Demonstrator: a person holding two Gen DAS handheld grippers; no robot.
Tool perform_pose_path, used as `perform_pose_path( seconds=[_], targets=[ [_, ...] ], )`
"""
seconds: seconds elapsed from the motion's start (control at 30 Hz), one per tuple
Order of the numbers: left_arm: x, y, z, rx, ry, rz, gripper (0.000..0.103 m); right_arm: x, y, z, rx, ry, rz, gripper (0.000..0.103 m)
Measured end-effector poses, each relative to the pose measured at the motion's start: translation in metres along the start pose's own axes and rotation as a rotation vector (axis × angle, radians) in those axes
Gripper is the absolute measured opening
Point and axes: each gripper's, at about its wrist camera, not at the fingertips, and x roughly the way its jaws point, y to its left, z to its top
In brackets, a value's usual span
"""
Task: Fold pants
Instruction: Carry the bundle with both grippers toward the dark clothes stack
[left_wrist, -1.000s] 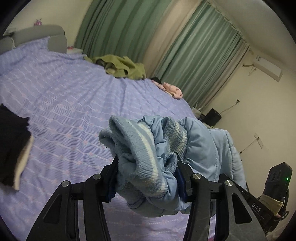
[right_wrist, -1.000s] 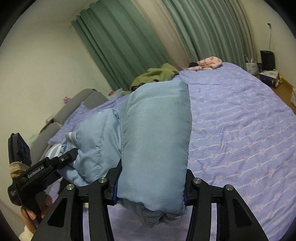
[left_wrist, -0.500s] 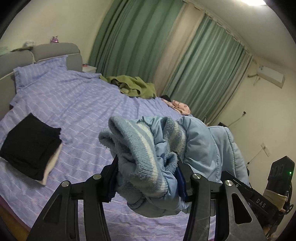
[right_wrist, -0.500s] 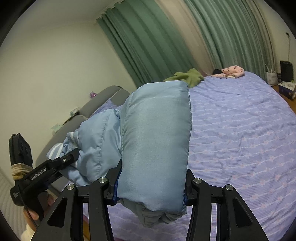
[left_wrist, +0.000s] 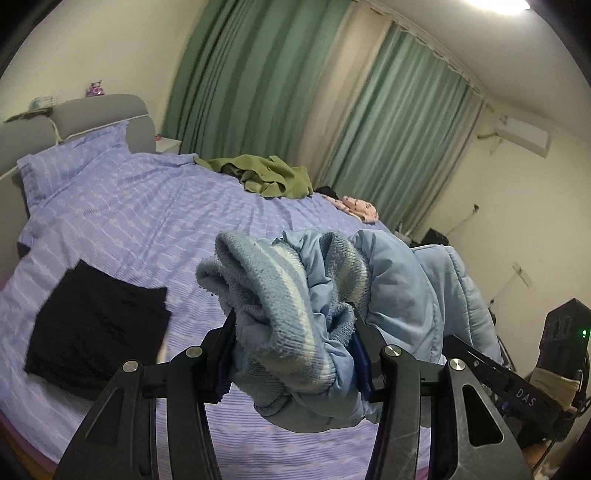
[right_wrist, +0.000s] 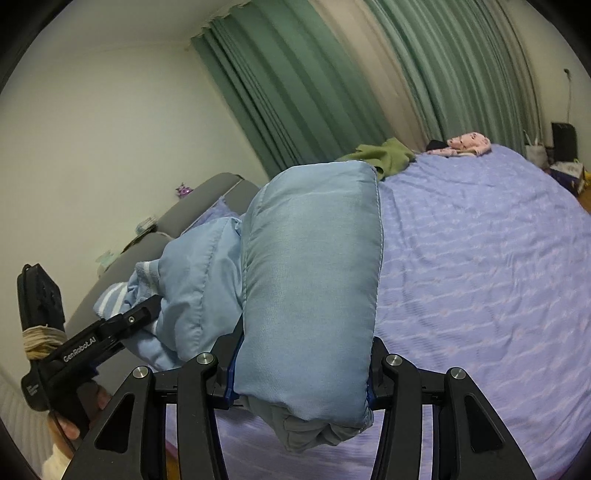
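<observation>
Both grippers stay clamped on the padded light-blue pants (right_wrist: 310, 280), held above the bed (right_wrist: 498, 266): left gripper (left_wrist: 295, 354) on the ribbed waistband, right gripper (right_wrist: 303, 373) on a folded leg (views have tilted up). Black folded garment (left_wrist: 96, 325), probably clothing, lies beyond.

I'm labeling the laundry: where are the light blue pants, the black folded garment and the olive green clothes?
light blue pants (right_wrist: 310, 280), right wrist view, padded leg
black folded garment (left_wrist: 96, 325), left wrist view, top face
olive green clothes (left_wrist: 273, 179), left wrist view, pile's middle
</observation>
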Motion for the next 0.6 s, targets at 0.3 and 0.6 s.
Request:
perform_pose_path(
  seconds=[0.3, 0.6],
  targets=[
    [-0.005, 0.107, 0.031, 0.014, 0.057, -0.003, 0.05, 0.069, 0.076, -0.02, 0.063, 0.042, -0.03, 0.049],
    [-0.004, 0.213, 0.063, -0.066, 0.03, 0.045, 0.05, 0.153, 0.146, -0.011, -0.008, 0.083, 0.042, 0.049]
  ],
)
